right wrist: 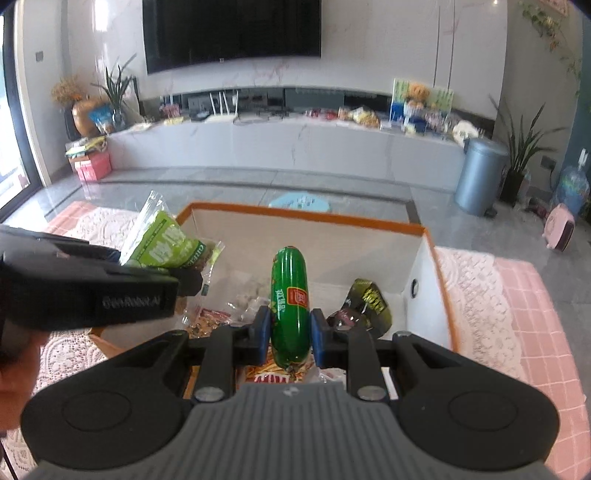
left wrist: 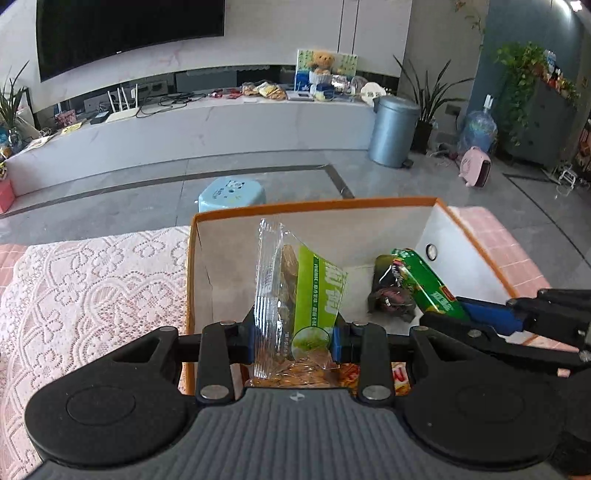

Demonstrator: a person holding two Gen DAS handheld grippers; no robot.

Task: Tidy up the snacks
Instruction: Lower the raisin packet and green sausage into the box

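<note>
You are holding the left tongs (left wrist: 293, 341) closed on a clear-and-green biscuit packet (left wrist: 295, 291), which is standing upright between the blue pads with its long axis running straight ahead along the fingers. Your right tongs (right wrist: 286, 330) are pinching a green sausage stick (right wrist: 290, 302) in the same manner, its long axis pointing forward and away, its rounded far end tilting toward the back wall of the box. Both snacks are hanging above the open orange-edged cardboard box (left wrist: 314, 206), which is lying directly ahead of and below both tongs.

The relation to watch: the white floor of the box is lying forward and downward from each packet, so any lowering would, in my judgement, be travelling along the packet's own long axis. The left tongs are working the left part of the box, the right tongs the right part; the two are sitting close beside each other, and neither is clearly nearer the box.

A dark crumpled wrapper (right wrist: 364, 302) is lying just right of the right tongs on the box floor; red-printed packets (right wrist: 273, 374) are showing beneath the pads.

The box is resting on a counter dressed in a white lace cloth (left wrist: 92, 280) over a pink checked cloth (right wrist: 532, 314). Beyond it, a grey tiled floor, a light blue stool (left wrist: 231, 194), a grey pedal bin (left wrist: 393, 129) and a wall-mounted television (right wrist: 232, 29) are filling the room.
</note>
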